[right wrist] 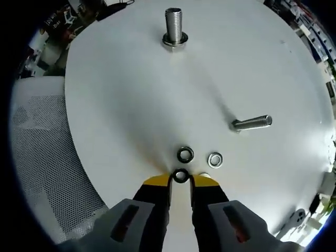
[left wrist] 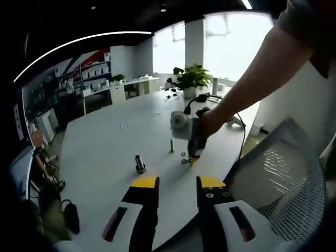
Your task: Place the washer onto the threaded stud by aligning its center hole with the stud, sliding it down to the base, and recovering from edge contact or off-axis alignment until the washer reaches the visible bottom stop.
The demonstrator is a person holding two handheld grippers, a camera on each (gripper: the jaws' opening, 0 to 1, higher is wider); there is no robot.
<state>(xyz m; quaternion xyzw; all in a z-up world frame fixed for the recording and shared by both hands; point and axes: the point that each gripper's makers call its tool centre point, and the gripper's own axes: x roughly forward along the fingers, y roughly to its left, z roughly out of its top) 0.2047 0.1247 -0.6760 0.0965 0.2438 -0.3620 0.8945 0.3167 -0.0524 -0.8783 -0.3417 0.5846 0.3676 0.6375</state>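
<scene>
My right gripper (right wrist: 181, 179) points down at the white table (right wrist: 131, 105). Its jaws are drawn in close on a dark washer (right wrist: 181, 176), which lies flat between the yellow tips. Two more washers (right wrist: 185, 154) (right wrist: 215, 159) lie just beyond. The thick threaded stud (right wrist: 174, 26) stands upright on its base, far ahead. In the left gripper view, my left gripper (left wrist: 178, 184) hovers open with nothing in it. That view has the stud (left wrist: 140, 164) just ahead of the left gripper. The right gripper (left wrist: 195, 156), held by a person's hand, has its tips touching the table beside the washers (left wrist: 184, 158).
A slimmer bolt (right wrist: 252, 123) (left wrist: 171, 145) stands on the table to one side of the washers. A mesh office chair (left wrist: 286, 173) (right wrist: 42, 157) sits at the table's near edge. A potted plant (left wrist: 191, 79) and a cable (left wrist: 239, 121) are at the far end.
</scene>
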